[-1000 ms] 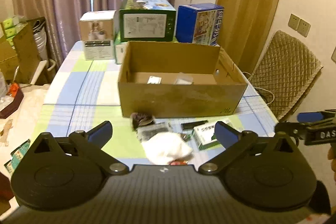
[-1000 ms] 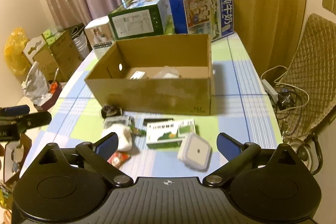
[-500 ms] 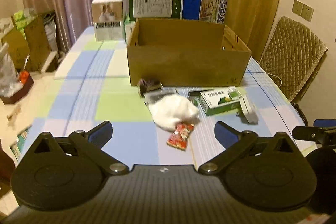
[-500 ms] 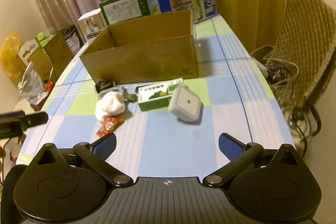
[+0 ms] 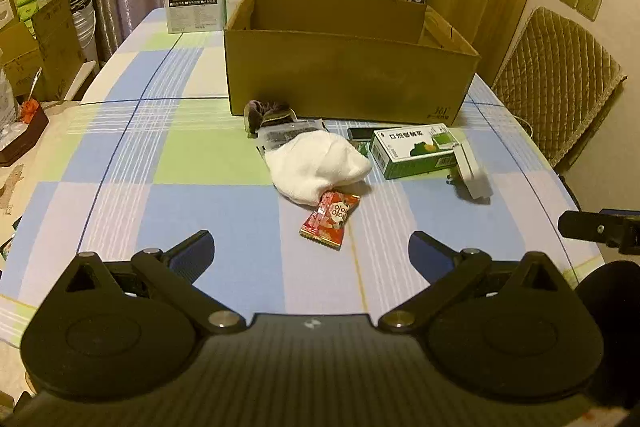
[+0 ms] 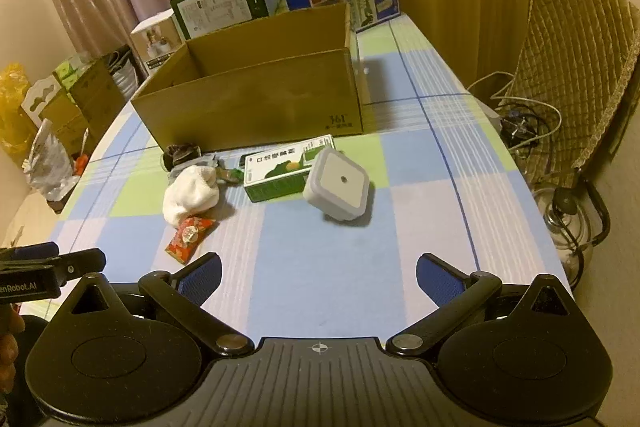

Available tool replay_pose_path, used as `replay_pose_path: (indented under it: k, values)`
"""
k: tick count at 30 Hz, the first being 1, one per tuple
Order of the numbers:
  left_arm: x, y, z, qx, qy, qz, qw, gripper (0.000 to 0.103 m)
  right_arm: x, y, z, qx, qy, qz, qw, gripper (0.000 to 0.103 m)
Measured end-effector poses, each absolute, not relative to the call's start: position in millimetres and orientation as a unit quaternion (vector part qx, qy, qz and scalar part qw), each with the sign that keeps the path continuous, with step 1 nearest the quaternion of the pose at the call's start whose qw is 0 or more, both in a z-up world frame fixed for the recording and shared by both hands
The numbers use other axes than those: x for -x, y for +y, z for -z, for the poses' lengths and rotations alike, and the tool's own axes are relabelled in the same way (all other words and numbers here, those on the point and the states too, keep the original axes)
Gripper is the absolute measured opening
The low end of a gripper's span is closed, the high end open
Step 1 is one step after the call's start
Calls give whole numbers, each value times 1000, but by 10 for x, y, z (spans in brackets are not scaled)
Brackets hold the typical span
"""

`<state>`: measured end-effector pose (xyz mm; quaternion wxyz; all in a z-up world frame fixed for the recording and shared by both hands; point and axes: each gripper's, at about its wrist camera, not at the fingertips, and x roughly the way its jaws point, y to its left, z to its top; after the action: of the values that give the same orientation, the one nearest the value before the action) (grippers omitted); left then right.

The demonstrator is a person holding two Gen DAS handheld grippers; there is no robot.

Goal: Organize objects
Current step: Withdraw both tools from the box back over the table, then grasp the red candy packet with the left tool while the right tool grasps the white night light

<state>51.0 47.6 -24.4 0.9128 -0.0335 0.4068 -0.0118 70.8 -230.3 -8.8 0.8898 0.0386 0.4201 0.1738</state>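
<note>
Both grippers hang low over the near edge of the table point(image 5: 188, 155), jaws spread wide, nothing in either: the left gripper point(image 5: 310, 251) faces the red snack packet point(image 5: 330, 215), the right gripper point(image 6: 318, 273) faces the white square plug point(image 6: 338, 187) from a little farther off. The loose things lie in a cluster just in front of the open cardboard box point(image 5: 348, 71), which stands at mid-table. The white sock point(image 5: 316, 167) sits in the middle of the heap, its near end touching the snack packet; a dark sock point(image 5: 266, 109) lies behind it against the box front, with a clear plastic packet point(image 5: 286, 135) partly under the white one. To the right, the green-and-white carton point(image 5: 414, 149) lies flat, the plug leaning at its right end. From this height I cannot see into the box. It looks like the very start of a pick: items all out, none gripped. The snack packet is nearest to the left gripper, so the likely next move is a short reach forward and down, jaws straddling its width, then a lift over the box wall. The packet is thin and flat, so the fingers must come almost to the cloth.
</note>
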Motion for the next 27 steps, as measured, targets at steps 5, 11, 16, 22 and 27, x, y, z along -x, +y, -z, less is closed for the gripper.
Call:
replay_pose_path:
  k: [5,11,16,22,27]
  values:
    - [-567,437,325,32,416,19,909,101,-751,-2264,156,-36,428,-176,886,101]
    - [-662,410,448,28,423,24,905,96,-854,-2236,257,-35,437,-171,883,101]
    - [-820,404,579,20,434,29,900,90,-1006,-2203,344,-36,444,-170,879,101]
    - [-1052,375,734,11,445,41,894,82,-1218,-2153,458,-38,452,-173,874,101]
    - [-1237,324,896,-2,459,49,887,72,-1399,-2130,545,-45,457,-174,871,100]
